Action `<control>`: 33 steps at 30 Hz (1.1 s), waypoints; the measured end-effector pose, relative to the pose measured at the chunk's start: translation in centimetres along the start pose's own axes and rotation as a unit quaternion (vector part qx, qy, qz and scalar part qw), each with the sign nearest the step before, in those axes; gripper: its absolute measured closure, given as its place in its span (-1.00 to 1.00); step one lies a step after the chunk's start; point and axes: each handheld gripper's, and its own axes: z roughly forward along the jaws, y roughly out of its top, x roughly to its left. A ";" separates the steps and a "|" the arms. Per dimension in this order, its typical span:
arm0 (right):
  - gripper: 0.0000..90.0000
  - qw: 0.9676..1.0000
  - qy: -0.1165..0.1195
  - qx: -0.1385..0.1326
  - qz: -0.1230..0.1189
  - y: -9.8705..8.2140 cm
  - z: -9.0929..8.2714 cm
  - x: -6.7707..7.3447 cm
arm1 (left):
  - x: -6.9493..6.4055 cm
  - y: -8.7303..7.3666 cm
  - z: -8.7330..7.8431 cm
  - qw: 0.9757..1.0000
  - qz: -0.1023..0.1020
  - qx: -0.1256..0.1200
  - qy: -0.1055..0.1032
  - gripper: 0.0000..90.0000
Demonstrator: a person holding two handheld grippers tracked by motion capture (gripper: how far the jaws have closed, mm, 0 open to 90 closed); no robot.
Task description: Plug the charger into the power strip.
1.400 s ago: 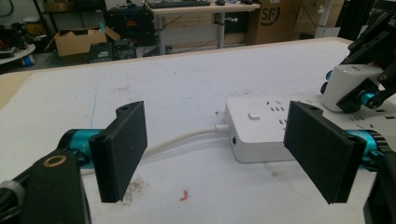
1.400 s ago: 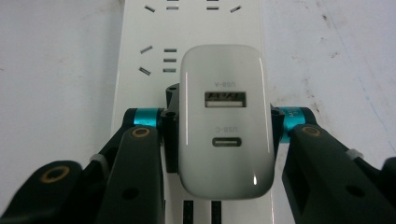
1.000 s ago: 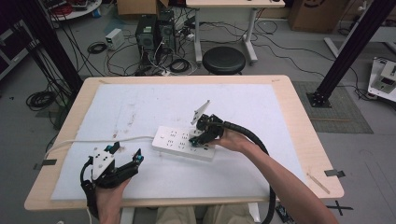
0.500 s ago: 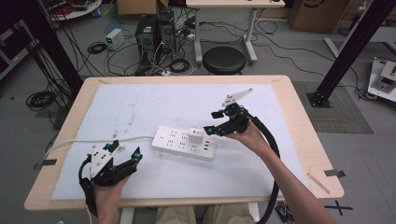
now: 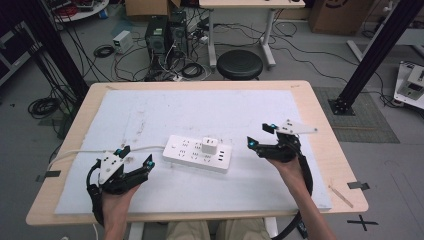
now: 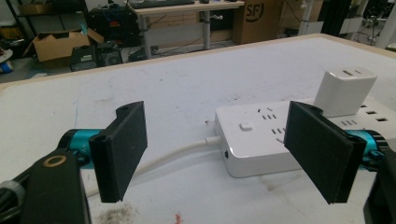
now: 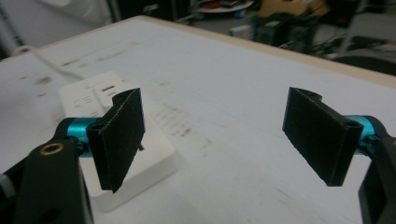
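Charger [image 5: 209, 146] stands upright, plugged into the white power strip [image 5: 198, 154] at mid-table, so the plugging-in looks finished and little seems left beyond drawing back. At the left, the left gripper [image 5: 136, 155] rests low near the strip's cord end, jaws wide with nothing between them, the white cord [image 5: 100, 150] running beneath. On the far side, the right gripper [image 5: 260, 135] hangs apart from the strip, jaws spread and empty. Nothing on the white mat [image 5: 220, 110] blocks either hand.
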 end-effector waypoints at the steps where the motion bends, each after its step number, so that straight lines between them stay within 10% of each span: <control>1: -0.52 1.000 -0.015 -0.015 0.007 -0.5 -0.9 0.1 | 0.0 0.1 0.0 1.000 0.000 -0.002 0.000 -0.52; 12: -0.52 0.993 -0.099 -0.050 0.027 -4.4 -4.2 0.4 | -0.2 0.6 0.7 1.000 0.008 -0.003 -0.004 -0.52; 33: -0.52 0.992 -0.103 -0.047 0.046 -5.5 -4.8 0.0 | 0.1 0.5 0.5 1.000 0.007 -0.005 -0.001 -0.52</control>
